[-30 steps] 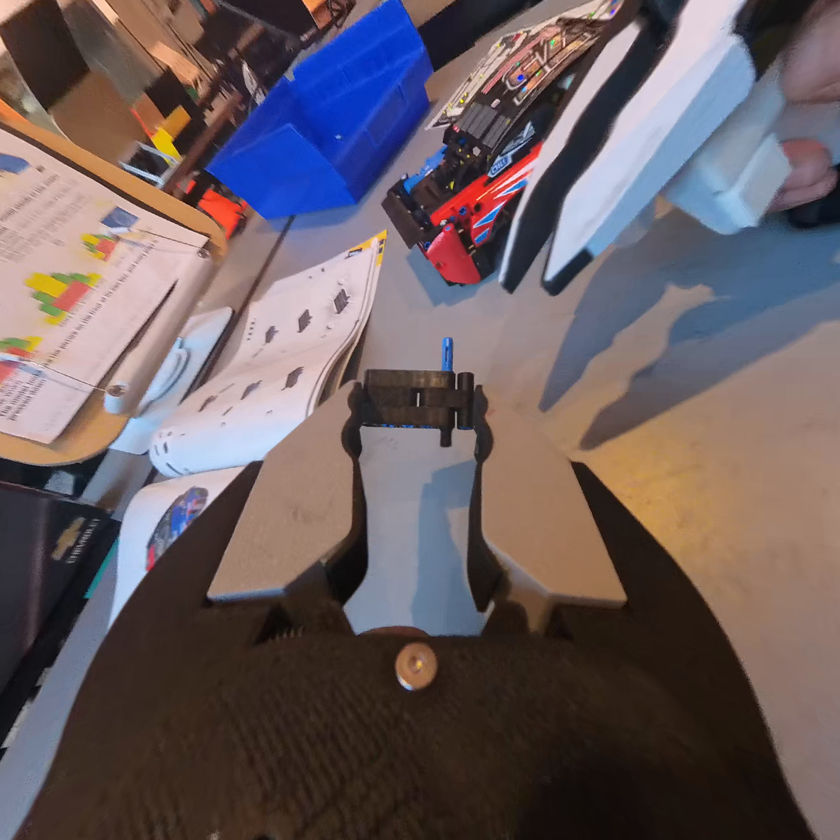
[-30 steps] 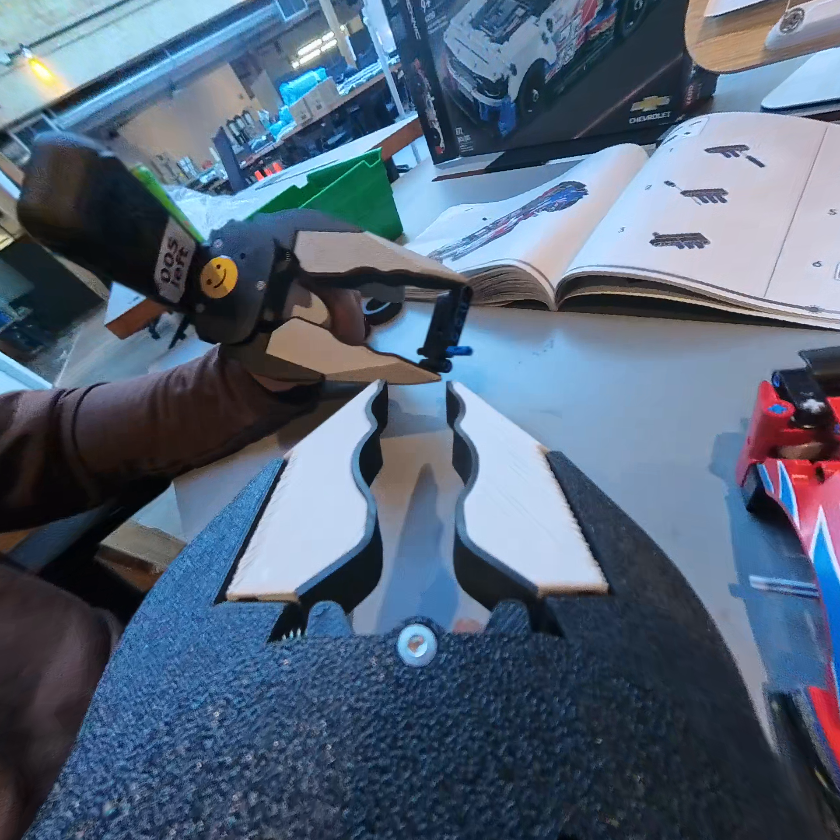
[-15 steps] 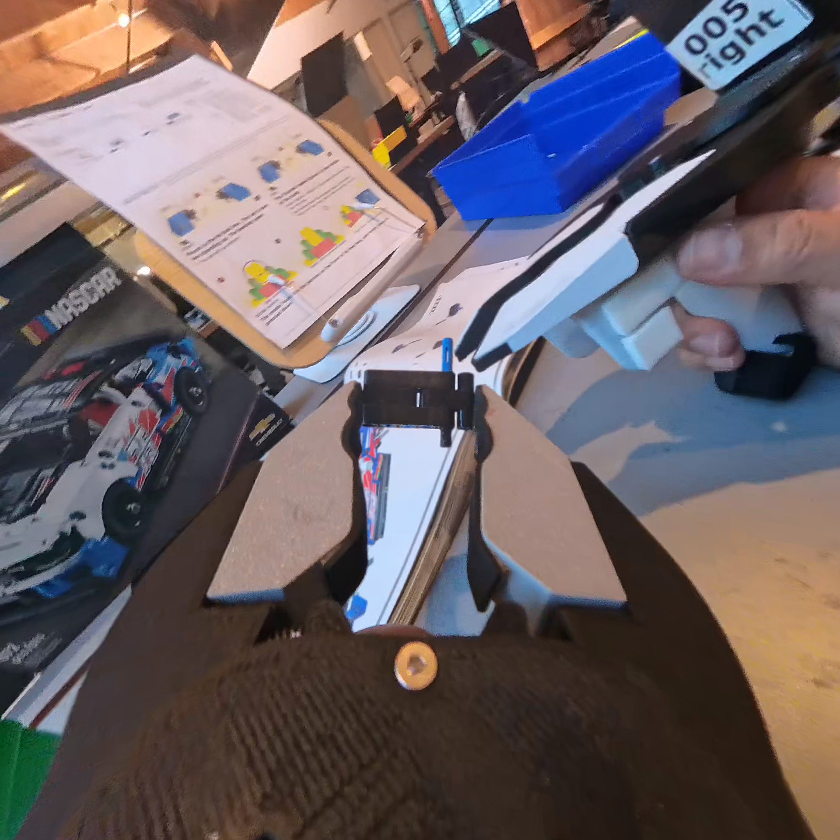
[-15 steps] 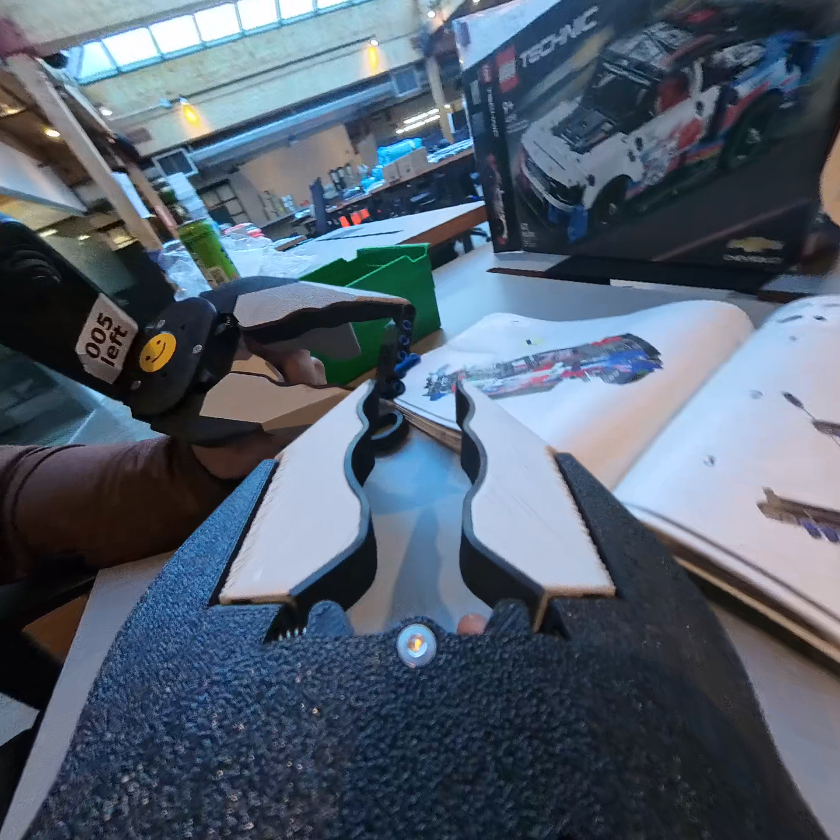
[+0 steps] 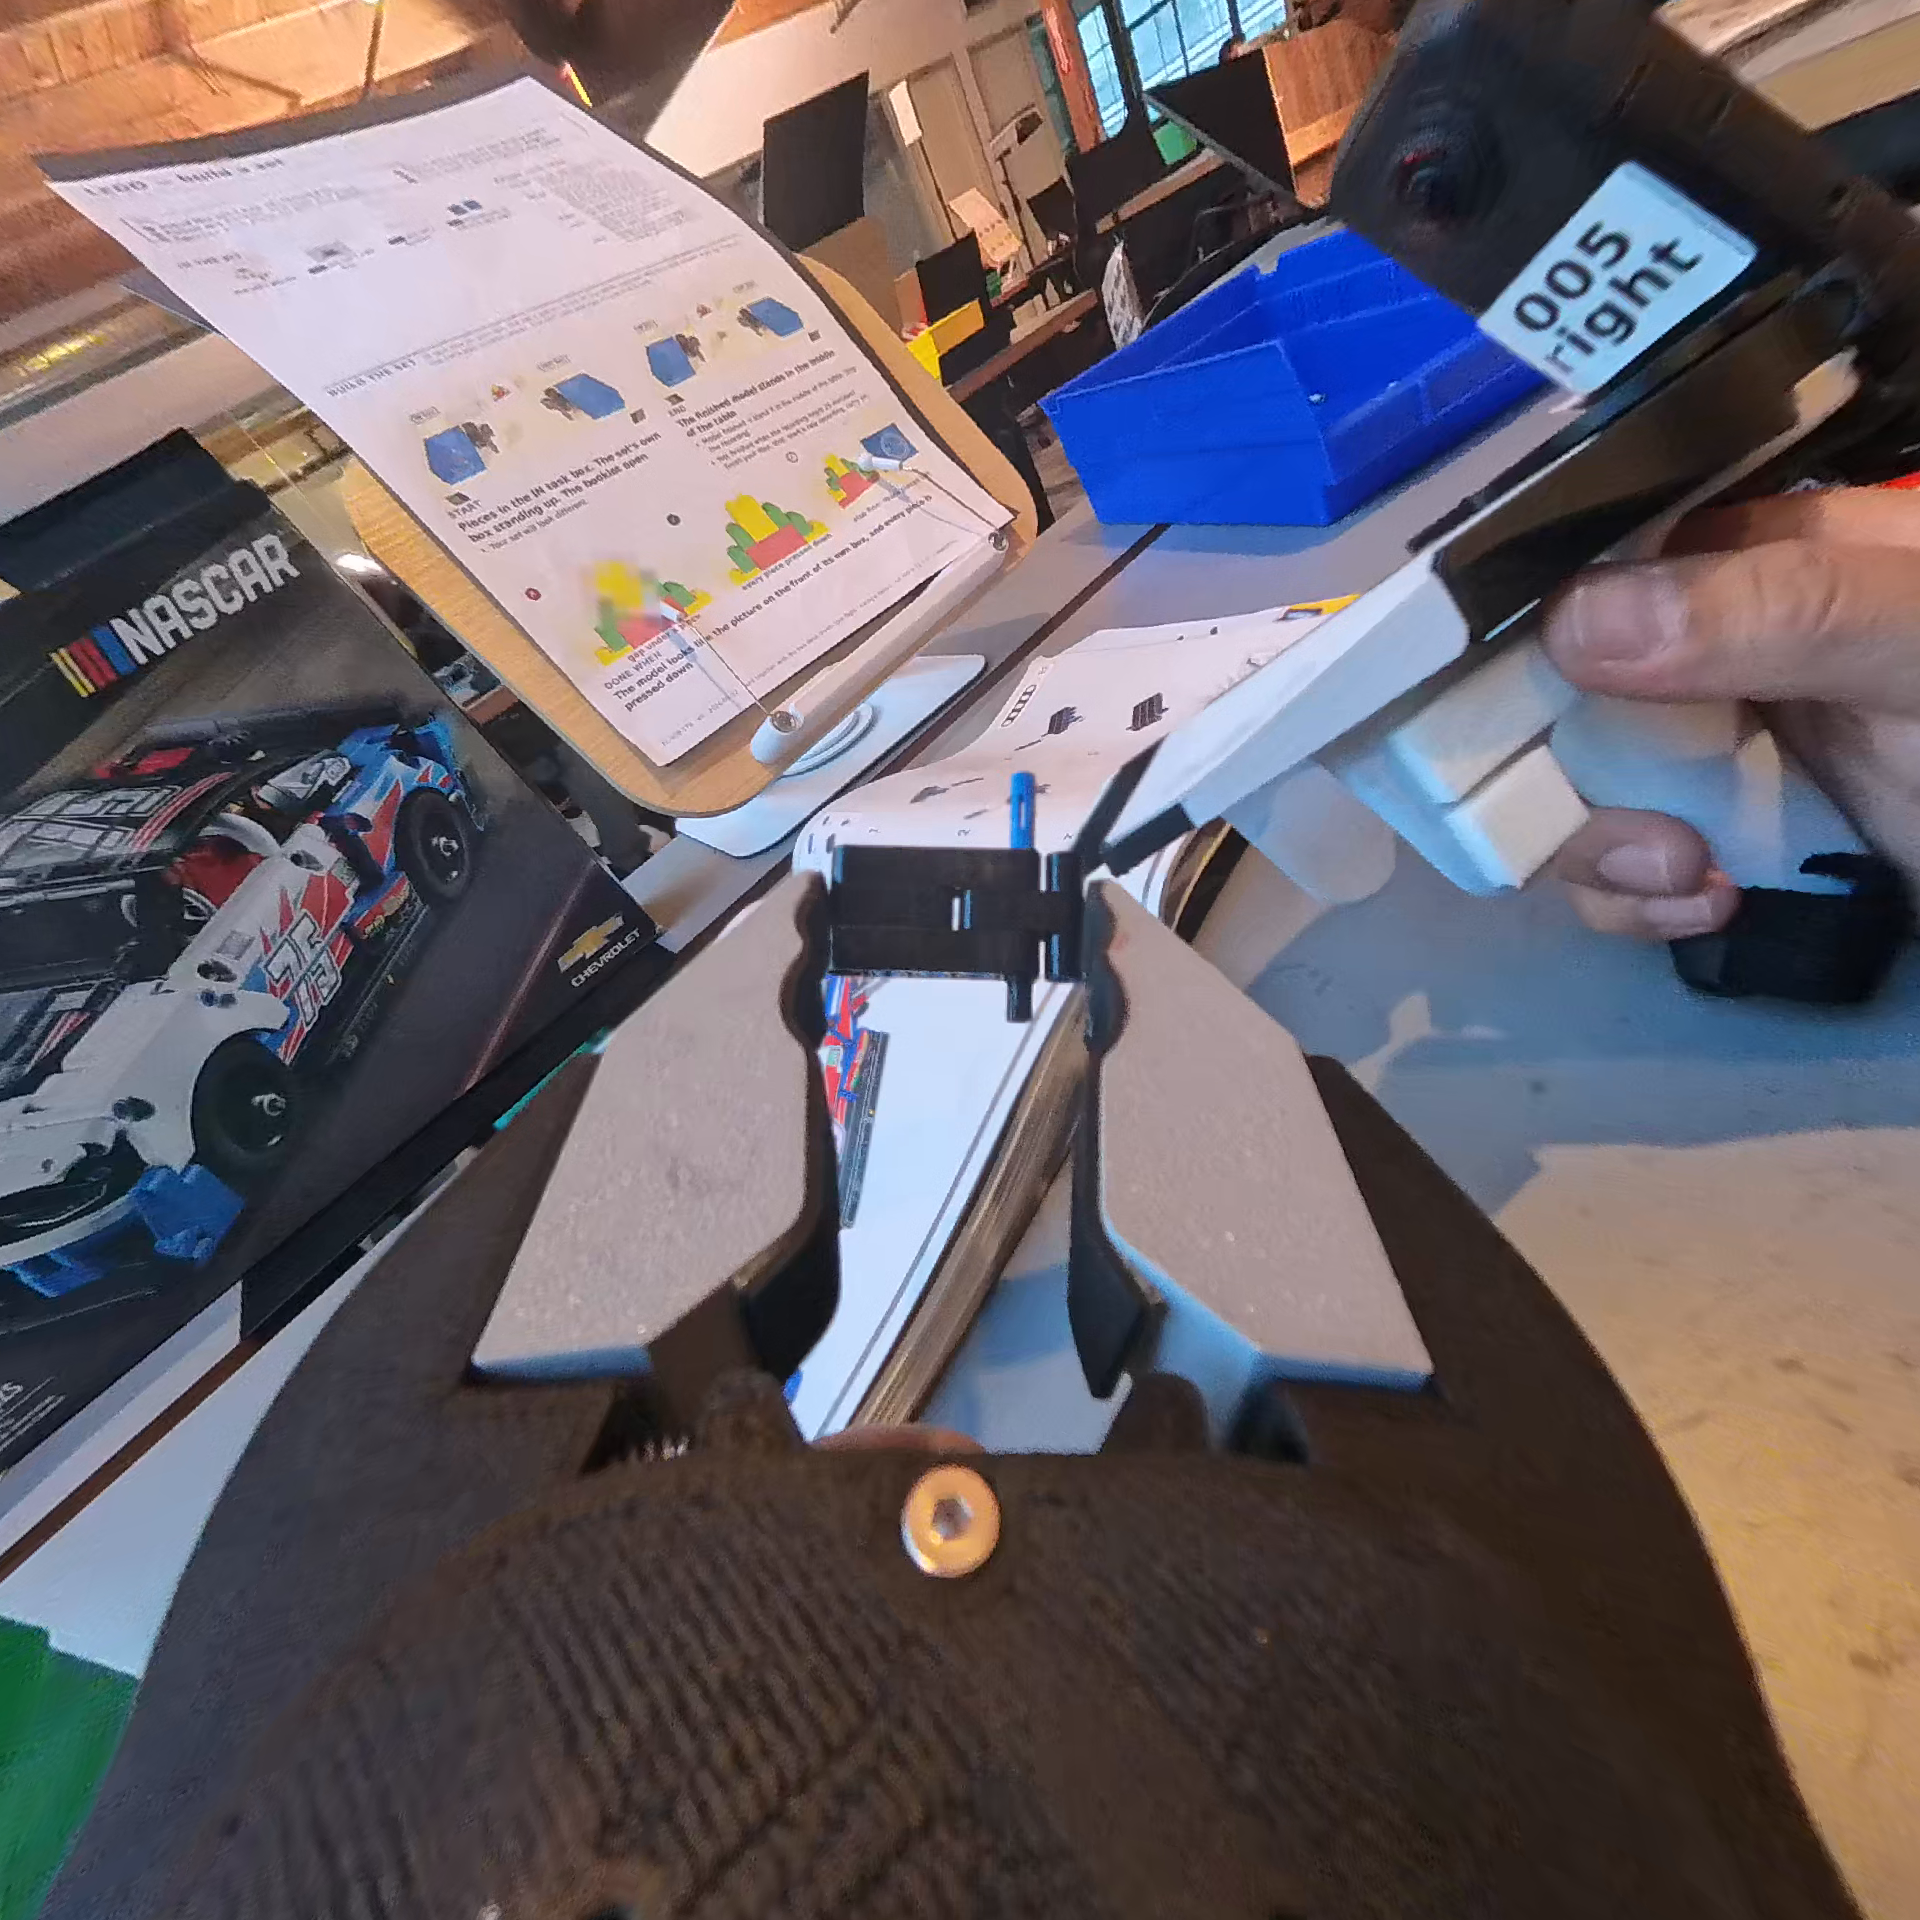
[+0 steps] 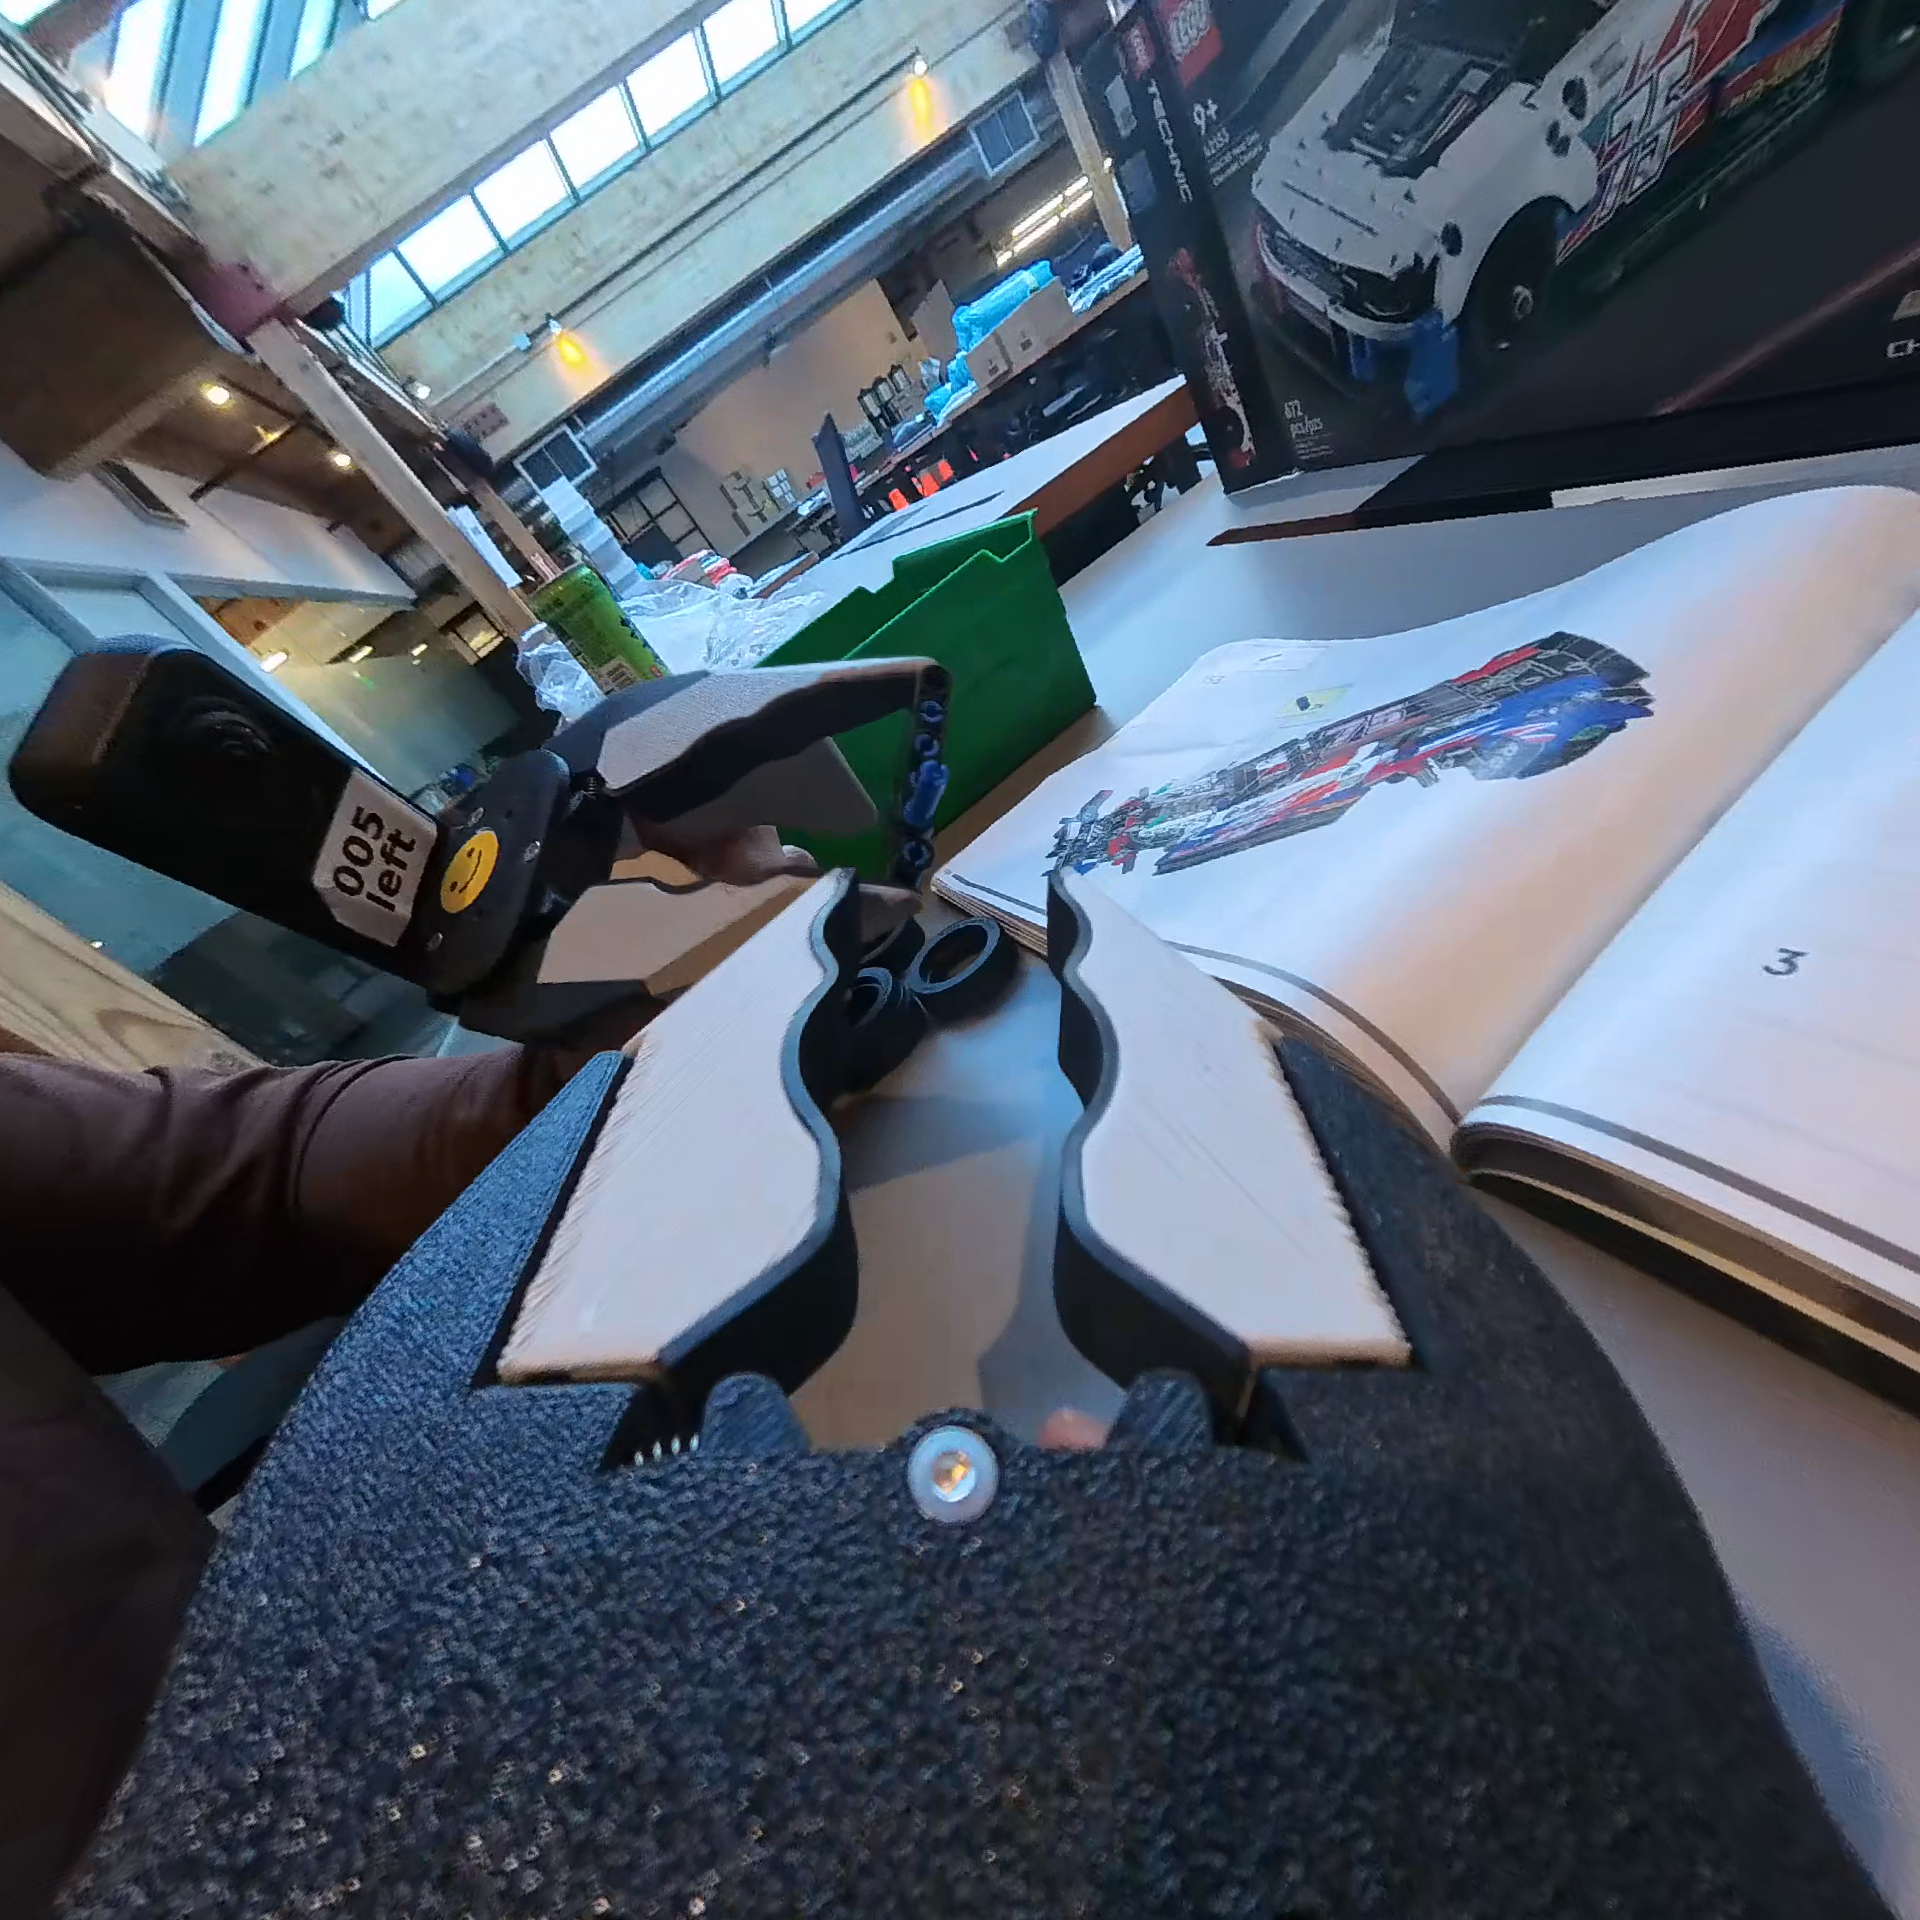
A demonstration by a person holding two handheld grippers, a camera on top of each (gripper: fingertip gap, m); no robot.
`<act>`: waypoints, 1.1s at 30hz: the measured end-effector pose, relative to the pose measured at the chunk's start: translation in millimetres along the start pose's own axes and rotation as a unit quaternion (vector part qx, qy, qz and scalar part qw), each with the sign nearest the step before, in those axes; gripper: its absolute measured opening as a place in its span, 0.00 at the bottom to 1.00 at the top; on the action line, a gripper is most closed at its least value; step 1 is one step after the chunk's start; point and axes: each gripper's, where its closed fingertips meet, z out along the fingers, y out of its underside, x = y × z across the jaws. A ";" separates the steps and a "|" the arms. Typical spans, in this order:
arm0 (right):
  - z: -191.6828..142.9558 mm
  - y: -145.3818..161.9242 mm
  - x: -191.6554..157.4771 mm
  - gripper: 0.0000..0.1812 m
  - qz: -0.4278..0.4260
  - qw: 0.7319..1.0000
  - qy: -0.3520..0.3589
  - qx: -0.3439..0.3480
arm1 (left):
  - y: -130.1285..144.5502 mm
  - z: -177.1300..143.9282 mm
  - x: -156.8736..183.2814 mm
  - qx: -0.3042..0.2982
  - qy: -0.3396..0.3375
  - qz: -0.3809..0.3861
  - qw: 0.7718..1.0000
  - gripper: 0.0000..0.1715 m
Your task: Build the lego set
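My left gripper (image 5: 951,920) is shut on a black lego beam assembly (image 5: 935,914), held crosswise between the tips above the table. A blue pin (image 5: 1021,805) sticks up from its right end. My right gripper (image 6: 948,904) is open and empty. In the left wrist view its white fingertips (image 5: 1127,831) sit right next to the beam's right end. In the right wrist view the left gripper (image 6: 914,779) holds the beam (image 6: 925,769) upright just beyond my left fingertip.
An open instruction booklet (image 6: 1455,831) lies on the grey table. A lego box (image 5: 260,831) stands behind it, beside a sheet on a clipboard stand (image 5: 582,416). There is a blue bin (image 5: 1278,416), a green bin (image 6: 966,665), and black tyres (image 6: 966,961) near the booklet's edge.
The left gripper swung left and tilted up with the beam; the red car left its view. The right gripper's tips closed in on the beam's right end.
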 end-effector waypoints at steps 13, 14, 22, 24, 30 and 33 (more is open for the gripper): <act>-6.8 -12.7 -0.6 0.23 -0.015 0.999 0.015 0.031 | -2.1 -0.6 3.2 0.004 0.002 0.006 1.000 0.27; -6.9 -12.9 -0.1 0.24 -0.014 0.999 0.015 0.032 | -2.2 -0.5 3.8 0.003 0.003 0.007 1.000 0.27; -9.4 -16.1 0.1 0.25 -0.028 0.998 0.026 0.041 | -3.0 -0.7 6.0 0.003 0.006 0.010 1.000 0.27; -10.9 -17.9 0.6 0.25 -0.031 0.998 0.029 0.046 | -3.0 -0.5 6.4 0.003 0.007 0.011 1.000 0.27; -11.5 -19.2 -0.2 0.25 -0.034 0.998 0.029 0.050 | -2.4 0.1 7.4 0.002 0.008 0.014 1.000 0.27; -11.7 -20.0 -0.8 0.25 -0.039 0.997 0.031 0.052 | -2.4 0.1 7.0 0.002 0.008 0.012 1.000 0.27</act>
